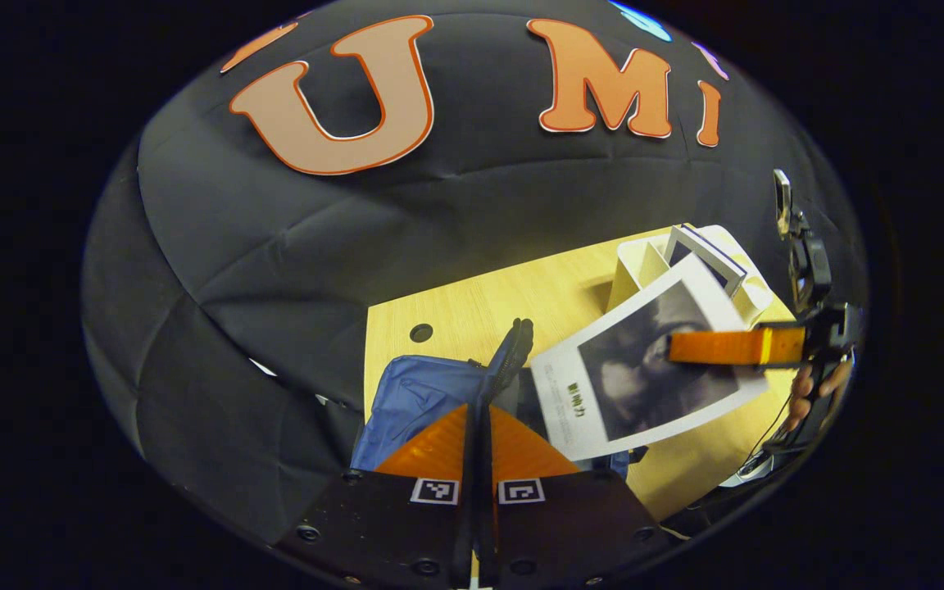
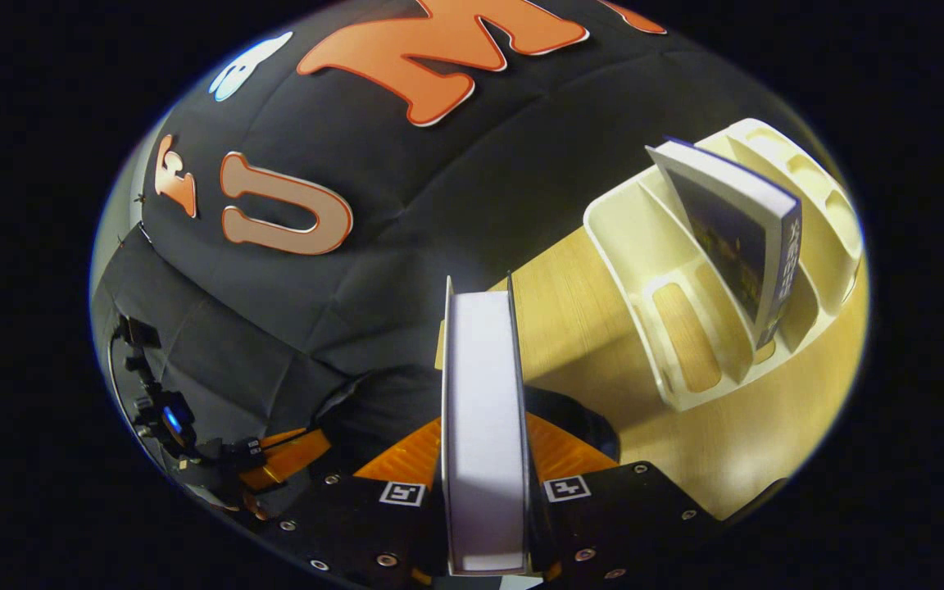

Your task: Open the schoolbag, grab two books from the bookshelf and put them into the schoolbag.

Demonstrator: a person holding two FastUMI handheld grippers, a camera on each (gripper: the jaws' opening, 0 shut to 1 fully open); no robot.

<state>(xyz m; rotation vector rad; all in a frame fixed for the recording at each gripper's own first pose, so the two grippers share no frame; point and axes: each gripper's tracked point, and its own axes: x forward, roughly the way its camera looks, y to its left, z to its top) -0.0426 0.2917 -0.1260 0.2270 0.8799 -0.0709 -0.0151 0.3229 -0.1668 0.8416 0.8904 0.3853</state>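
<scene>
Task stage, judged from the present layout: schoolbag (image 1: pixel 415 401) already open, first book (image 1: pixel 644 369) out of the bookshelf (image 2: pixel 685 328) and on its way to the bag; second book (image 2: pixel 742 246) not yet taken, standing tilted in one slot of the bookshelf at the far right of the bench (image 1: pixel 472 311). Left: put the first book in, fetch the second, put it in as well. Left tool (image 1: pixel 484 426): its two fingers closed together on a dark strip at the bag's mouth, apparently the edge of the opening or a strap, lifting it so the mouth gapes; which part of the bag it is I cannot tell for certain. The blue bag sits at the near left of the bench, directly under this tool. Right tool (image 2: pixel 484 459): clamped on the first book, one finger on each cover, page edge facing the camera. In the left gripper view the same tool reaches in from the right, held level, with the holding hand (image 1: pixel 816 393) visible behind it; the book hangs cover-up and slanted, its lower corner just beside the bag's held edge, above the opening. Judgement: next needs the book tipped edge-first into the gap.
</scene>
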